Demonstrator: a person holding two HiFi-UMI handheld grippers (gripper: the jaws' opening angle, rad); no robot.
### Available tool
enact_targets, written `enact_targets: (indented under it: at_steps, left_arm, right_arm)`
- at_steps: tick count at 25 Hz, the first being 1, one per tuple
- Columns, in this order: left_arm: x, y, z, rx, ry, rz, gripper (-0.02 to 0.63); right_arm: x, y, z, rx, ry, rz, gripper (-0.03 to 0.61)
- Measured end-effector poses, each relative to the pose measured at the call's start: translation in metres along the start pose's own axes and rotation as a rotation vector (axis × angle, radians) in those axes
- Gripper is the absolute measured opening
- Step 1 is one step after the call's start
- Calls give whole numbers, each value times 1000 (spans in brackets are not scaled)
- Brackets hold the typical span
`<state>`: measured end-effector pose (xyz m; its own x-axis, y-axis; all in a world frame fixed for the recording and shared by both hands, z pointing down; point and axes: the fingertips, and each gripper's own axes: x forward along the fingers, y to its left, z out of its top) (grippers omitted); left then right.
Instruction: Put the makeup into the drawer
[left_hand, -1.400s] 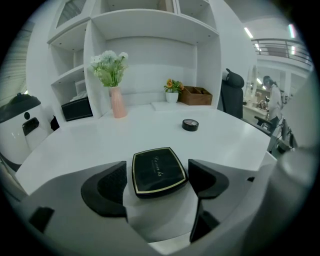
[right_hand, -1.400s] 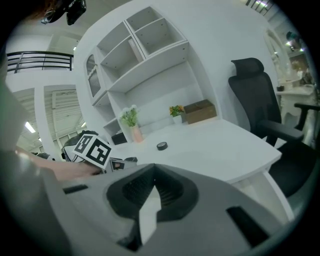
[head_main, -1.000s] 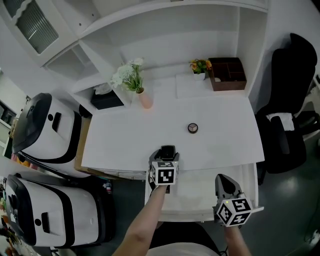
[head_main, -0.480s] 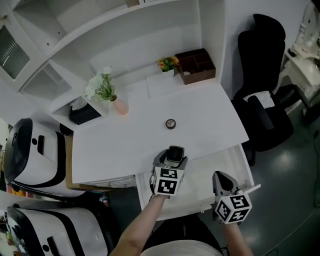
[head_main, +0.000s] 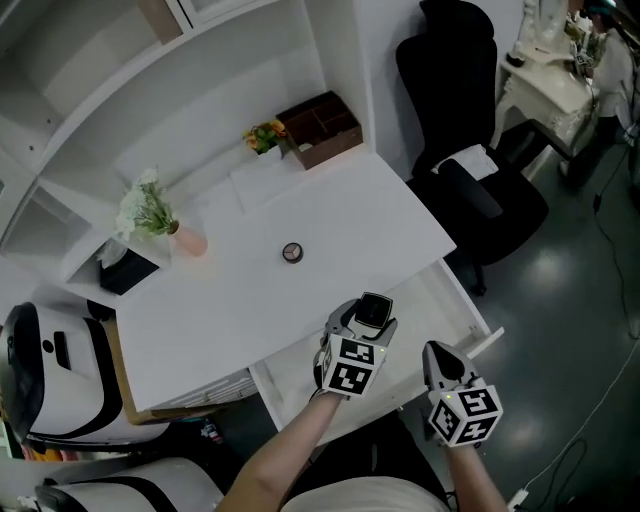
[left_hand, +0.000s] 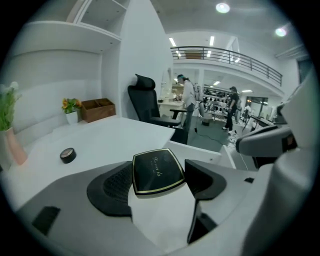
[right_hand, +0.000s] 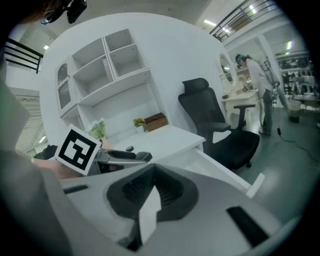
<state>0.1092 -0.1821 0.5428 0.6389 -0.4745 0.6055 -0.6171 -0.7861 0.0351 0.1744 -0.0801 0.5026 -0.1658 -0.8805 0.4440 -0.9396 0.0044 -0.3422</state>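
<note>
A black square compact (head_main: 374, 310) with a gold rim sits between the jaws of my left gripper (head_main: 366, 318), which is shut on it. In the left gripper view the compact (left_hand: 156, 170) lies flat between the two dark pads of the left gripper (left_hand: 160, 176), over the front edge of the white desk (left_hand: 115, 137). The white drawer (head_main: 448, 300) stands pulled out under the desk. A small round black jar (head_main: 292, 253) rests on the desk top. My right gripper (head_main: 440, 362) hovers at the drawer's front, jaws shut with nothing in them (right_hand: 150, 186).
A black office chair (head_main: 470, 190) stands right of the desk. At the back of the desk are a brown wooden organiser (head_main: 320, 130), a small flower pot (head_main: 262, 137), a pink vase (head_main: 187, 241) and a black tissue box (head_main: 125, 270). People stand far off in the left gripper view.
The head view has swung so the desk lies further left and tilted. My left gripper has carried the compact rightward from the desk's front edge to over the drawer. The right gripper shifted slightly.
</note>
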Motion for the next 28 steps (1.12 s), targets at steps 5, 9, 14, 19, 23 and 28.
enact_targets:
  at_steps: [5, 9, 14, 19, 23, 28]
  left_arm:
    - [19, -38, 1, 94, 22, -116, 331]
    - [37, -63, -8, 158, 51, -196, 331]
    - [64, -83, -35, 240, 109, -257, 331]
    - [90, -91, -61, 318, 148, -294, 331]
    - [107, -93, -80, 371, 190, -308, 331]
    - [120, -96, -99, 380, 233, -324, 331]
  right_arm:
    - [-18, -16, -9, 56, -19, -88, 2]
    - [-34, -27, -19, 98, -33, -161, 2]
    - [-50, -38, -38, 152, -35, -223, 2]
    - [-58, -45, -53, 185, -33, -263, 2]
    - [-62, -51, -61, 212, -32, -283, 2]
    - [-65, -58, -72, 233, -21, -301, 2]
